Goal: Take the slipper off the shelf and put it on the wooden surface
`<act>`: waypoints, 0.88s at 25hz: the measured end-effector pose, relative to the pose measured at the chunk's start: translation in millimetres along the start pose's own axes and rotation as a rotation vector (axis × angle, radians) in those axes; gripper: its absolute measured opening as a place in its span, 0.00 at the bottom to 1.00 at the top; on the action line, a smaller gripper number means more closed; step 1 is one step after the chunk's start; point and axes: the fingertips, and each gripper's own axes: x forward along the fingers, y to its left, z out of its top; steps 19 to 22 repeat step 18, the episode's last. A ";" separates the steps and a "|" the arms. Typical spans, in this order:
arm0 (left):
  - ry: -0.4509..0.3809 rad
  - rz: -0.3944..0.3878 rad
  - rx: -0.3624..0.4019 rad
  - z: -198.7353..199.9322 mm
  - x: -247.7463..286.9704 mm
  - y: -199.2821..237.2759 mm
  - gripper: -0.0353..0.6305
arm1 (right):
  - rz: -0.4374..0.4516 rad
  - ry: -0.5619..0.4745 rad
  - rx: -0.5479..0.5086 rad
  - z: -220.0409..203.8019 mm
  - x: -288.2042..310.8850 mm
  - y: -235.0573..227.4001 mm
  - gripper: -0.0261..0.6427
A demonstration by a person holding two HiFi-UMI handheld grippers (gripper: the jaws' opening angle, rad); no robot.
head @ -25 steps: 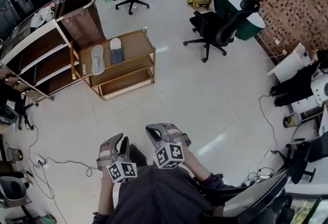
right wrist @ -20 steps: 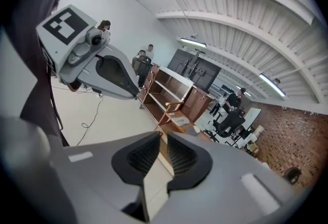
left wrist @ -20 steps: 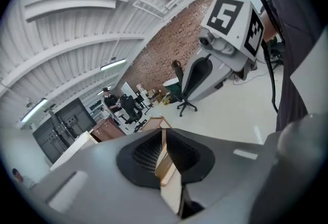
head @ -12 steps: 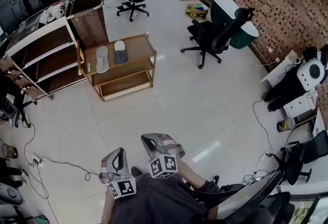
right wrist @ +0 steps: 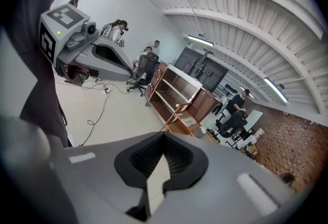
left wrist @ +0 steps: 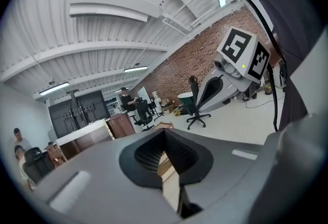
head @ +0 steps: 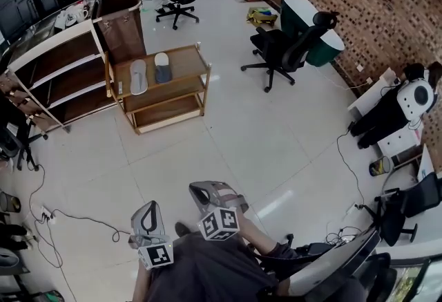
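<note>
A low wooden shelf cart [head: 181, 77] stands far ahead on the white floor. On its top lie a grey slipper [head: 138, 77] and a smaller blue-and-white slipper [head: 162, 67], side by side. My left gripper [head: 147, 206] and right gripper [head: 196, 189] hang close to the person's body, far from the cart. Both point forward, the left lower than the right. Each one's jaws meet at the tips with nothing between them, as the left gripper [left wrist: 164, 130] and right gripper [right wrist: 164, 135] show in their own views.
A large open shelf unit [head: 55, 76] and a brown cabinet [head: 121, 21] stand left of the cart. Black office chairs [head: 286, 48] and a round green table [head: 311, 17] are to the right. Cables [head: 69, 218] trail on the floor at left. People stand in the background.
The left gripper's jaws have closed and it has dropped lower toward the body. The right gripper has also pulled back slightly. The slippers have not moved.
</note>
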 end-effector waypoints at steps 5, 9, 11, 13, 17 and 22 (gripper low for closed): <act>-0.024 -0.023 -0.083 -1.4 0.9 2.7 0.07 | -0.009 0.000 -0.015 1.2 -0.8 -0.6 0.04; -0.020 -0.060 -0.078 -3.3 8.6 1.5 0.08 | -0.023 -0.002 -0.016 1.3 -1.2 -7.1 0.04; 0.003 -0.086 -0.074 -11.6 13.4 -4.7 0.08 | -0.033 0.001 -0.013 0.2 -2.3 -10.3 0.04; 0.021 -0.101 -0.057 -19.1 16.4 -7.5 0.08 | -0.040 -0.004 -0.011 2.3 -1.6 -12.1 0.04; 0.060 -0.120 -0.037 -22.4 19.7 -19.1 0.08 | -0.036 -0.014 -0.014 -0.3 -7.5 -13.6 0.04; 0.069 -0.127 -0.036 -21.5 21.1 -23.8 0.08 | -0.034 -0.013 -0.014 -2.7 -10.1 -14.3 0.04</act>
